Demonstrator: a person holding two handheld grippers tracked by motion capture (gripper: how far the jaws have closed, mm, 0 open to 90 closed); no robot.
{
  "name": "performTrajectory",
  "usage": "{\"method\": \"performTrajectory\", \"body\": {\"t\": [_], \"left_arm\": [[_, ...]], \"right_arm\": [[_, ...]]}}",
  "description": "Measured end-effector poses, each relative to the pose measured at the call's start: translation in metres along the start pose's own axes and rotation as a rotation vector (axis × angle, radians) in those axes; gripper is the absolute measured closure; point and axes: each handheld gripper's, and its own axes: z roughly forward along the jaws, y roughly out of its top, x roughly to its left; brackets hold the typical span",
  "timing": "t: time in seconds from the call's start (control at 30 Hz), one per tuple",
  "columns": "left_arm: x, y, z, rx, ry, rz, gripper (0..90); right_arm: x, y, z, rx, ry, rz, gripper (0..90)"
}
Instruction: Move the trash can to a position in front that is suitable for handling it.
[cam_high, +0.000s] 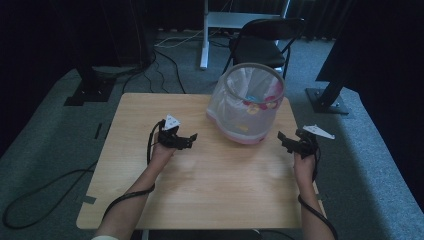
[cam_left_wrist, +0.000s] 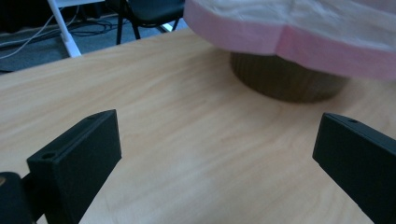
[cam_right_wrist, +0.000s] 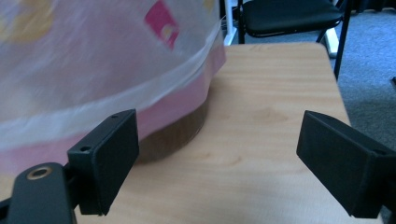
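Two hand-held grippers, left (cam_high: 192, 136) and right (cam_high: 281, 137), fingers spread wide and empty, flank a translucent pink-rimmed mesh basket (cam_high: 247, 107) on the wooden counter (cam_high: 210, 190); uneven squeezing could tip it.

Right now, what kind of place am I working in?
Probably a recording studio or lab: a bare wooden table, black curtains, stand bases and loose cables on grey carpet.
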Motion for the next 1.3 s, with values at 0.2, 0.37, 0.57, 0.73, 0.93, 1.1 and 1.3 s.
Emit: {"method": "performTrajectory", "body": {"t": [0.2,0.37,0.57,0.73,0.93,1.1,1.3], "left_arm": [[0.006,0.018,0.019,0.003,0.025,-0.011,1.1],[0.005,0.035,0.035,0.01,0.058,0.014,1.1],[0.007,0.053,0.051,0.029,0.098,0.005,1.1],[0.002,0.069,0.062,0.021,0.136,0.019,1.1],[-0.003,0.087,0.071,0.031,0.144,0.001,1.1],[-0.008,0.096,0.079,0.053,0.143,-0.012,1.1],[-0.018,0.105,0.086,0.061,0.115,0.009,1.1]], "right_arm": [[-0.006,0.022,0.02,0.0,-0.032,0.007,12.3],[-0.011,0.039,0.036,-0.007,-0.066,0.026,12.3],[-0.017,0.055,0.048,0.005,-0.151,0.076,12.3],[-0.02,0.065,0.058,0.012,-0.175,0.105,12.3],[-0.018,0.077,0.069,0.06,-0.18,0.097,12.3],[-0.017,0.086,0.074,0.053,-0.138,0.124,12.2],[-0.012,0.091,0.076,0.045,-0.116,0.111,12.4]]}}
